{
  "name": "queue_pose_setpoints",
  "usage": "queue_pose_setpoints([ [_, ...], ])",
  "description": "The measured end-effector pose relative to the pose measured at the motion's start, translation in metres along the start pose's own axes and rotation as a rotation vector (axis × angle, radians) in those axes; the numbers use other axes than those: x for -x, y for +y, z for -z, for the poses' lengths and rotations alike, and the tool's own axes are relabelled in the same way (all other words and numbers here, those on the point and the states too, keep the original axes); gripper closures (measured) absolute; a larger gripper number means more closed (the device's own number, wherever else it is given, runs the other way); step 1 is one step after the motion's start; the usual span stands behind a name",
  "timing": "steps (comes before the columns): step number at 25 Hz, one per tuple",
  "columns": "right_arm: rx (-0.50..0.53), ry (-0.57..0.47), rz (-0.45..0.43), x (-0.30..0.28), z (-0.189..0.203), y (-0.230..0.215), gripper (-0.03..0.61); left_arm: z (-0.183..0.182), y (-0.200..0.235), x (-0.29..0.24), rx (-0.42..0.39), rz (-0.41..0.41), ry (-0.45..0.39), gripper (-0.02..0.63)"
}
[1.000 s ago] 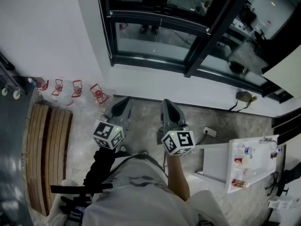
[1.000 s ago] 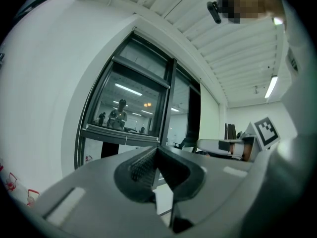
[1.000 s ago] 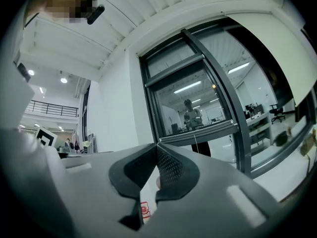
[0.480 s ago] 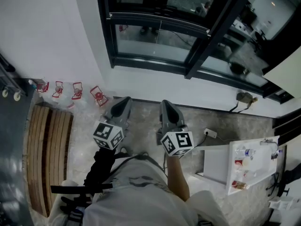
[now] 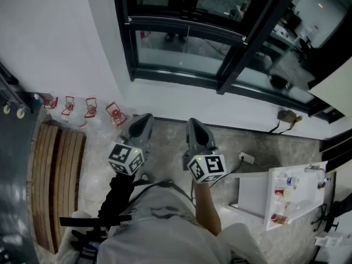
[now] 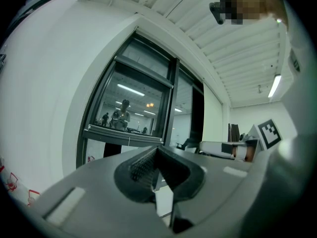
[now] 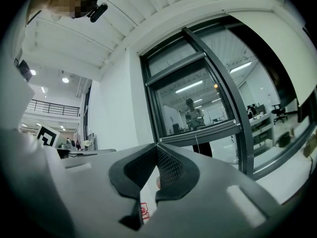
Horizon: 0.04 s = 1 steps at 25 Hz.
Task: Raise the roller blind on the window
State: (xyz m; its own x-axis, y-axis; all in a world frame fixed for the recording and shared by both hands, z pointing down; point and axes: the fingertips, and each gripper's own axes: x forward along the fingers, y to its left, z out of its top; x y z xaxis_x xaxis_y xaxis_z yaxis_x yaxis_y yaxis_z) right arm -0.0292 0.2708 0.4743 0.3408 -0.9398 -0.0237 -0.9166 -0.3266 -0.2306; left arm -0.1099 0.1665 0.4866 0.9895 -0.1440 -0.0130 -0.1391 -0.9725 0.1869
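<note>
Standing figure seen from above, facing the window point(image 5: 176, 53). The person is holding the left gripper point(image 5: 147, 116) and the right gripper point(image 5: 193, 120) side by side at about the same height, both pointing level at the black-framed glass and stopping well short of it. In each gripper view the two jaw tips are meeting, with nothing lying between the pads, so both tools are closed and empty. The marker cube point(image 5: 126, 158) of the left tool and the marker cube point(image 5: 207, 168) of the right tool are facing up toward the head camera.

The roller blind point(image 5: 165, 1) is hanging in the left pane, straight ahead of the grippers and untouched by either. Its bottom rail point(image 5: 165, 25) is crossing the pane from side to side, and a thin pull cord point(image 5: 187, 29) is hanging at the rail's middle. The glass is appearing darker above this rail than below it, and the person's reflection is showing in it.

Along the foot of the white wall point(image 5: 55, 43), left of the grippers, small red items point(image 5: 88, 104) are standing in a row beside a slatted wooden platform point(image 5: 55, 175). A white table point(image 5: 275, 187) carrying small bottles is standing at the right.
</note>
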Motion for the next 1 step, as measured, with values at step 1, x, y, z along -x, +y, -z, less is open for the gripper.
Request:
queue_pose_setpoints([
  [1,0.001,0.001,-0.001,-0.0005,-0.0001,-0.0006,0.580,-0.0002,0.0006,-0.0005,0.001,-0.002,-0.001,0.616],
])
